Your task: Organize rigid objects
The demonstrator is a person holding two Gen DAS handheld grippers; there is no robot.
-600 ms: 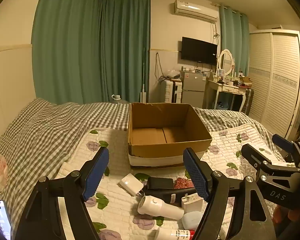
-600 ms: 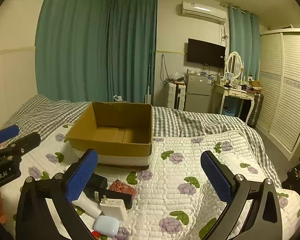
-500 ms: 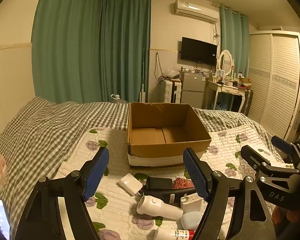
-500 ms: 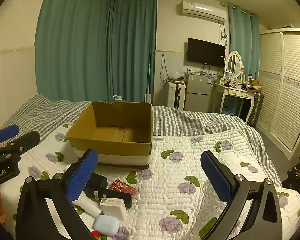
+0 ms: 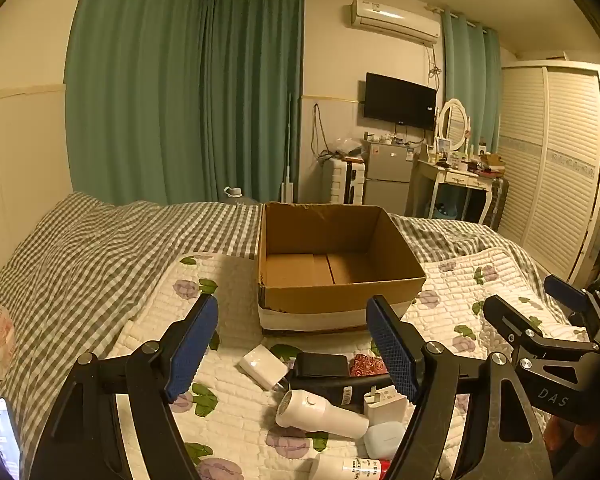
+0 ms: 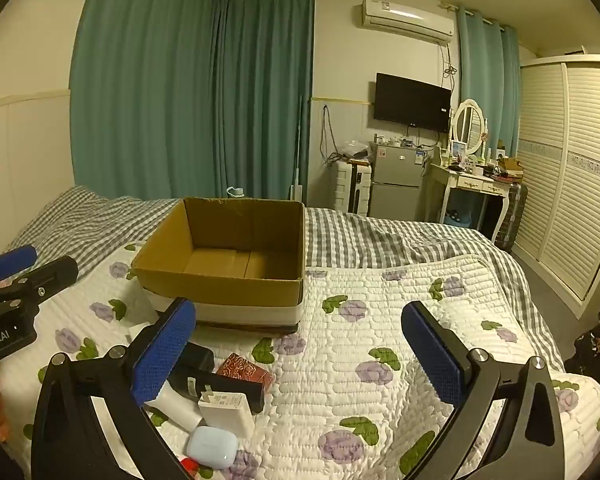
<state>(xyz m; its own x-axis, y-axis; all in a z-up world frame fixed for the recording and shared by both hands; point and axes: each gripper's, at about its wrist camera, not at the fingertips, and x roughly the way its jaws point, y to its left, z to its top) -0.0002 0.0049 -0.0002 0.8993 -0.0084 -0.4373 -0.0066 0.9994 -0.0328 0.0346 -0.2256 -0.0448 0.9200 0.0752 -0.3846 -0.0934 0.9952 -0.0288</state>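
Left wrist view: the left claw (image 5: pixel 292 354) hangs wide open and empty over the quilt (image 5: pixel 228 280), as it did half a second ago. Below it lie a white charger (image 5: pixel 263 365), a black device (image 5: pixel 322 365), a white cylindrical gadget (image 5: pixel 320 410) and an earbud case (image 5: pixel 384 438), all just in front of the empty cardboard box (image 5: pixel 336 264); nothing has shifted.

Right wrist view: the right claw (image 6: pixel 298 350) is likewise fully spread, holding nothing, unchanged. The clutter sits at lower left, with a red patterned box (image 6: pixel 246 372) nearest.

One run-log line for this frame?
stage: start | left gripper: open, holding nothing | right gripper: open, holding nothing | cardboard box: empty | items: on quilt
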